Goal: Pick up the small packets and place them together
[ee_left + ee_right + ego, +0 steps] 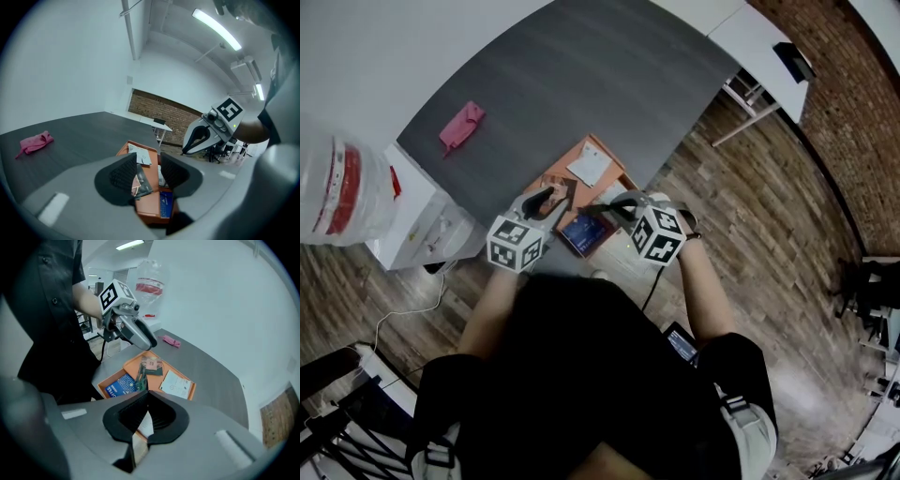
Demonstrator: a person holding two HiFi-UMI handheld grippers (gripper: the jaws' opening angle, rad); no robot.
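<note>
An orange tray (624, 174) sits at the near edge of the dark grey table. In it lie a white packet (176, 384), a blue packet (119, 385) and a darker see-through packet (151, 365). My right gripper (147, 393) is shut on a thin pale packet (145, 425) and hangs above the tray's near right side; it also shows in the head view (606, 208). My left gripper (147, 172) is open, with nothing between its pads, hovering over the tray's left part (551, 198). Below it are the dark packet (143, 185) and the blue packet (165, 204).
A pink cloth (461, 127) lies further back on the table (581, 75). A water dispenser with a large bottle (337, 187) stands left of the table. White desks (759, 47) stand at the far right over wooden flooring. A person's torso fills the near foreground.
</note>
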